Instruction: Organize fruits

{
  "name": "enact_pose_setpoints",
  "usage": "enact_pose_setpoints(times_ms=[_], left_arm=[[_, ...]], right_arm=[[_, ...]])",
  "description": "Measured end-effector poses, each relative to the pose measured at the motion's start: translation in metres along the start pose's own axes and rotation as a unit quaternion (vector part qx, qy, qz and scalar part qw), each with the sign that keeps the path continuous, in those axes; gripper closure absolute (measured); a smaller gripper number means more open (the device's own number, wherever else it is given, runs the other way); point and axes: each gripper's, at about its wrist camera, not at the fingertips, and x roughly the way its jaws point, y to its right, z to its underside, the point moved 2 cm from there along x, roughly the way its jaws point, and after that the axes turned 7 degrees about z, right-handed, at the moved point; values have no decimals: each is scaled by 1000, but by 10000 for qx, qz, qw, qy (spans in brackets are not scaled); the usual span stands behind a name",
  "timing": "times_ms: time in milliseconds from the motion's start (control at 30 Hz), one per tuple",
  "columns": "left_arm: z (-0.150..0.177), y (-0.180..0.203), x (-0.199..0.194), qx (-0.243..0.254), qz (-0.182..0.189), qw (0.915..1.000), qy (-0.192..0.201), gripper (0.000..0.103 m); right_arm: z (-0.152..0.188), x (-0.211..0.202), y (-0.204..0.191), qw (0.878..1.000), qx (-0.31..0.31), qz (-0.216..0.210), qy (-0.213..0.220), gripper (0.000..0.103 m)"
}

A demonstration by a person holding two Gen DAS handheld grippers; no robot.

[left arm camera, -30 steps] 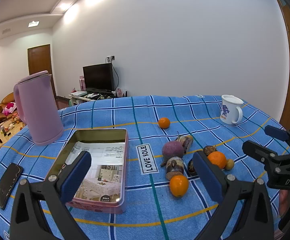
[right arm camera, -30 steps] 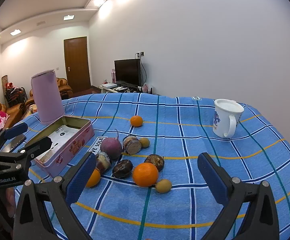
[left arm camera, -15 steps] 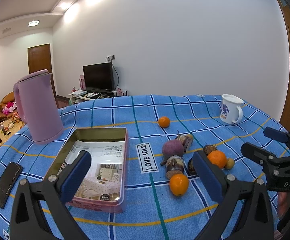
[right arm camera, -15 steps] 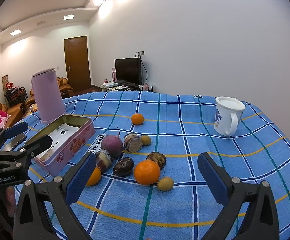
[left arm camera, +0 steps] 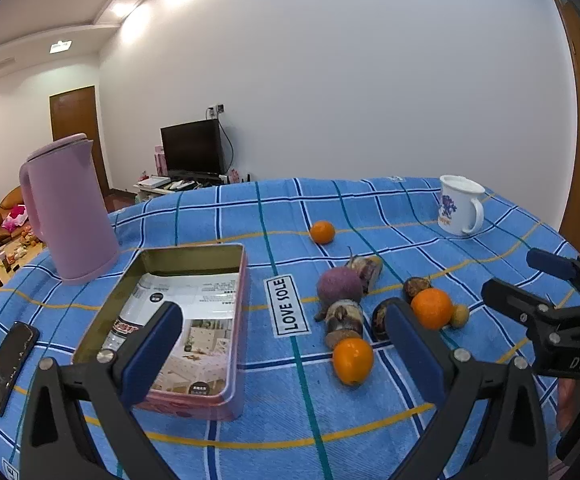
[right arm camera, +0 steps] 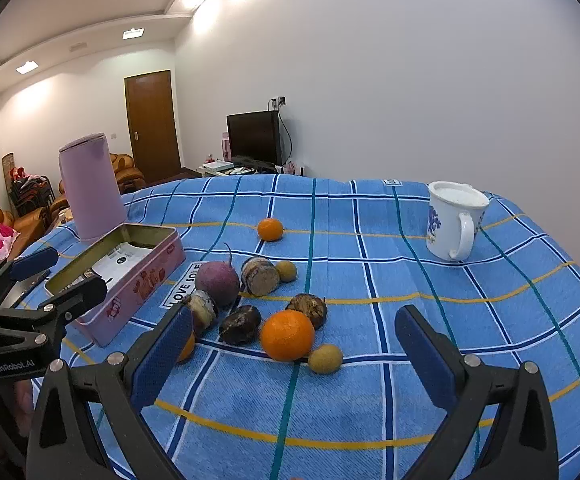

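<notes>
Left tool (left arm camera: 277,340): wide open, holding nothing. We hover it by the tin.
Right tool (right arm camera: 294,344): wide open too, empty, above the fruit.
Tin (left arm camera: 193,254): open on the tabletop (right arm camera: 370,240), with only papers inside.
Fruit: three oranges (right arm camera: 287,335) and small brown ones lie right of the tin; one orange sits farther back.
Done: nothing yet, we think.
Left: we must move every fruit.

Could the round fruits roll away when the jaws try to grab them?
Maybe. The big orange sits packed against a small yellow fruit and a dark brown one, so closing on it could knock those rolling. The tin box already holds papers, so fruit may sit unevenly. Both grippers, left and right, are open.
</notes>
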Motion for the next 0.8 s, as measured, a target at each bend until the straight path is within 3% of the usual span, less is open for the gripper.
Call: enact_pose_setpoints(times_ms=[433,500,567,633,733,800], left_arm=[[19,15,24,109,135,9992,-351,1],[23,21,30,168,210,9986,-451,5],[27,25,35,205,277,9979,-556,14],[30,28,42,210,338,9969,-679,16],[32,31,48,181,455,9953,-838,21],[32,35,52,181,557,9938,-942,30]], right_arm=[[20,20,24,9994,122,184,-251,1],[25,25,27,9992,117,207,-314,3],[29,30,29,9990,112,178,-402,12],[32,34,30,9987,125,110,-489,19],[33,36,29,9983,127,-40,-573,20],[33,38,27,9980,61,-62,-633,24]])
